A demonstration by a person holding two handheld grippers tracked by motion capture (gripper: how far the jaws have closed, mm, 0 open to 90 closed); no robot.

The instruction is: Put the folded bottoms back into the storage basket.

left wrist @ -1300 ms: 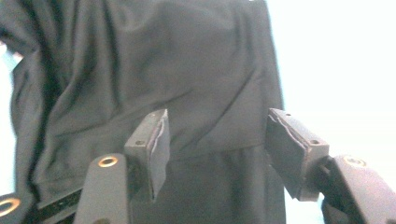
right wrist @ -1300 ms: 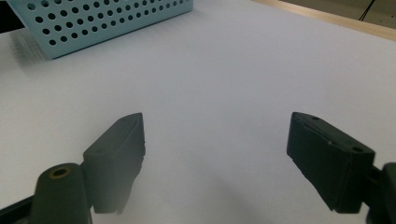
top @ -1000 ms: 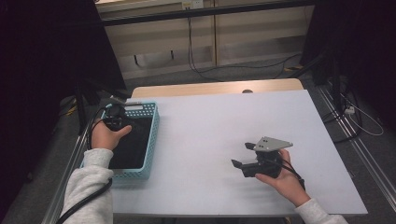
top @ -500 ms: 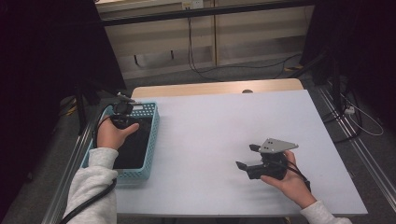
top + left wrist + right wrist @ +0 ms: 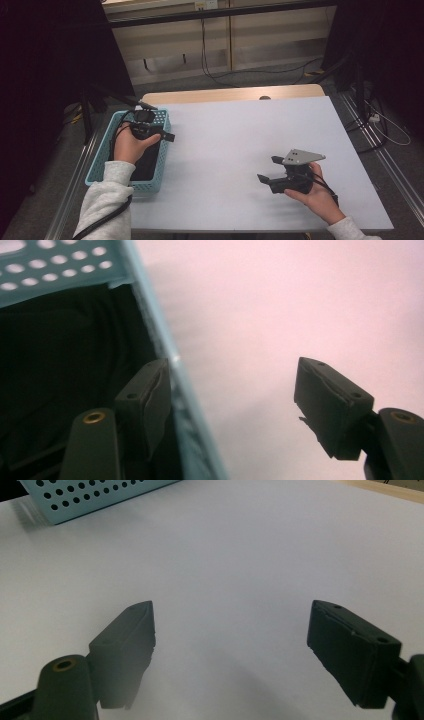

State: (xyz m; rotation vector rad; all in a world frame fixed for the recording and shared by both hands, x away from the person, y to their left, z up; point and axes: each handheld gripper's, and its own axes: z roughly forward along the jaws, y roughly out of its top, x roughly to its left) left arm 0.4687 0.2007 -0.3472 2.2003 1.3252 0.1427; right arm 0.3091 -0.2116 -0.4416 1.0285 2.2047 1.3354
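Straddling the unlabelled blue basket (image 5: 150,325) wall, left tool (image 5: 240,405) gapes; right tool (image 5: 230,650) released.

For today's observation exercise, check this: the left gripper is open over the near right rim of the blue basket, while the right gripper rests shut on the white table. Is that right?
One detail is wrong: the right gripper is open, not shut. The right gripper view shows its jaws standing wide apart over the bare white table. The rest holds: the left gripper is open, straddling the rim of the blue basket.
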